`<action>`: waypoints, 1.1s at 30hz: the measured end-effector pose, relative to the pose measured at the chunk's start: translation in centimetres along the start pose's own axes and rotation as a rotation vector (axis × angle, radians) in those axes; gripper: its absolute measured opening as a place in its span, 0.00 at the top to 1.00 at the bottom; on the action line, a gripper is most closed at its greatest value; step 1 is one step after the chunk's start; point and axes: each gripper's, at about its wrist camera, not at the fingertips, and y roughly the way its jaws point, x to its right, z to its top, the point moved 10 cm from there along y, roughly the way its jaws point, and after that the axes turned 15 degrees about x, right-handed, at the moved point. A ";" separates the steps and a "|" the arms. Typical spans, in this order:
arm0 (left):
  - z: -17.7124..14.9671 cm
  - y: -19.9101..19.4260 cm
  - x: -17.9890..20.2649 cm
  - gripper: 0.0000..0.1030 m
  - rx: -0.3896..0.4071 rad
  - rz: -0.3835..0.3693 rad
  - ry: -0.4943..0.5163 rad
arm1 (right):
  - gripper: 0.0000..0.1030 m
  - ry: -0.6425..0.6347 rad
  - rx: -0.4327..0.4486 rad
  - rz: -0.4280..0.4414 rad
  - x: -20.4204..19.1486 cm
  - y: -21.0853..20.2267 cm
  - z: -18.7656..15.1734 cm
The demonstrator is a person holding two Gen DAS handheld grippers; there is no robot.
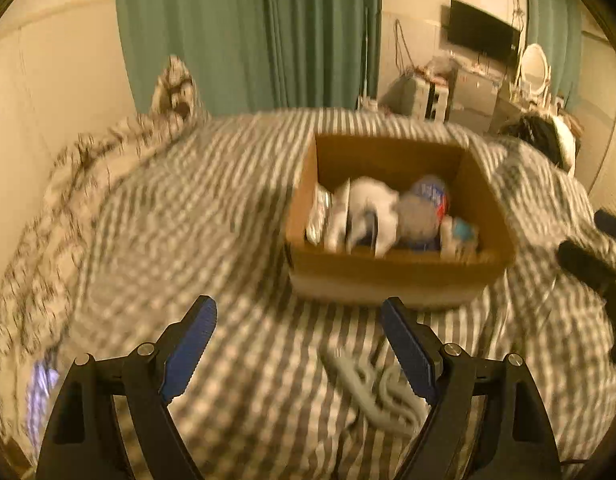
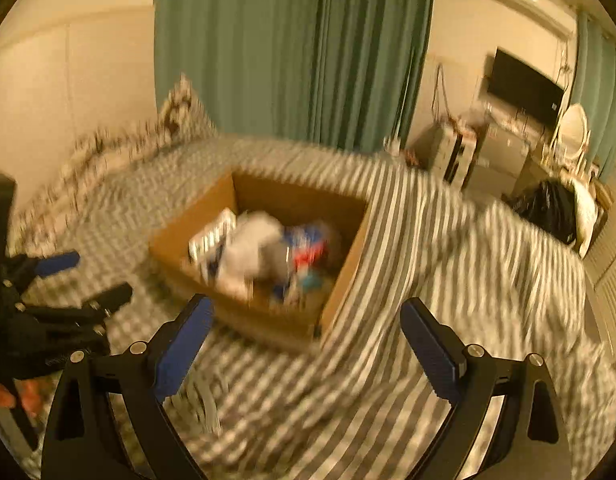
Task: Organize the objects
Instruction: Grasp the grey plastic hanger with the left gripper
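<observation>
Cardboard box [image 1: 396,276] — long axis left-right

**Warm, dim room light with heavy motion blur**

Both views carry a yellow-orange cast from indoor lighting; no lamp shows. Motion blur smears the cardboard box [image 1: 396,276] and its contents, and the striped bedding around it. The green curtain [image 1: 247,32] behind the box is sharper. Fisheye curvature bends the walls, and black vignetting rings each frame's corners.

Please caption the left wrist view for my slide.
Open left gripper above a striped bedspread, facing a filled cardboard box.
</observation>
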 end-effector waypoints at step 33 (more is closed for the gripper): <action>-13.6 3.0 9.9 0.44 -0.183 -0.241 0.068 | 0.08 0.044 -0.195 -0.064 1.1 3.6 -9.5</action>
